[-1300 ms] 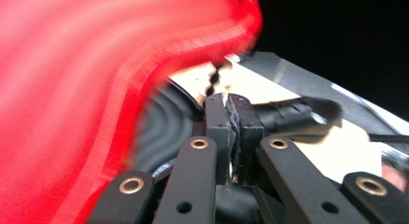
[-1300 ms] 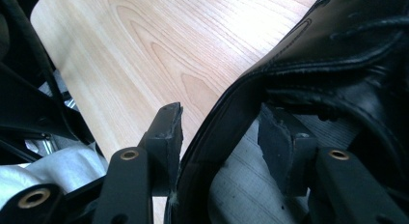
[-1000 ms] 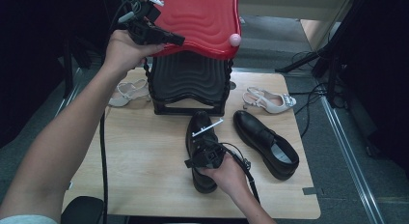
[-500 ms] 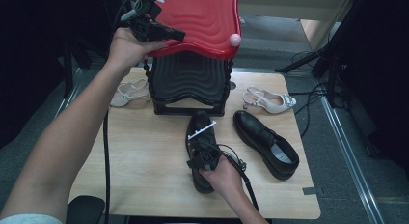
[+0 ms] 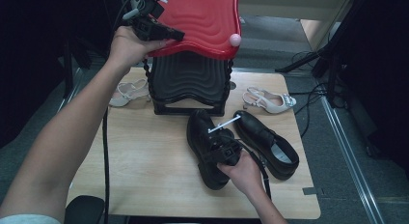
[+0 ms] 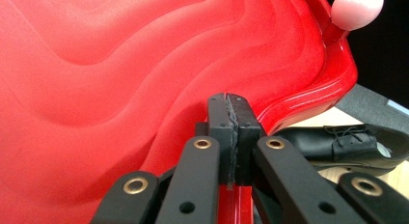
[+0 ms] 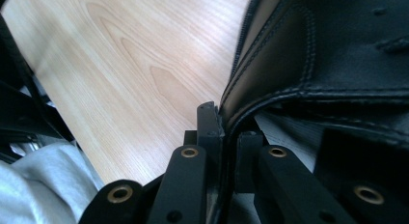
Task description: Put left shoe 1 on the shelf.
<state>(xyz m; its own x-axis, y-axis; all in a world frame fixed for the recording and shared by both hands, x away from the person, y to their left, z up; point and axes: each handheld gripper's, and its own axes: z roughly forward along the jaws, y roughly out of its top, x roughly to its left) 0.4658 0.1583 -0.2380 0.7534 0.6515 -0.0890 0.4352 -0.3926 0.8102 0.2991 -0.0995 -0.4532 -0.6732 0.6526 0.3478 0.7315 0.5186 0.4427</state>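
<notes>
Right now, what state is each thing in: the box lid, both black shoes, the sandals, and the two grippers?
Red lid: raised, tilted open over the black box.
Left gripper: shut on the red lid's edge.
Right gripper: shut on the near black shoe's collar.
Near black shoe: on the table, gripped.
Far black shoe: on the table, untouched.
White sandals: lying on the table, either side of the box.

Left arm stretched long from 7 o'clock toward 11 o'clock, forearm bare, hand wrapped round left gripper [image 5: 166,35] held high; jaws pressed together, tips aimed toward 3 o'clock. Right forearm enters at 6 o'clock, short reach, wrist bent, hand on right gripper [image 5: 212,149] held low near centre; jaws nearly closed, pinching, tips toward 9 o'clock
</notes>
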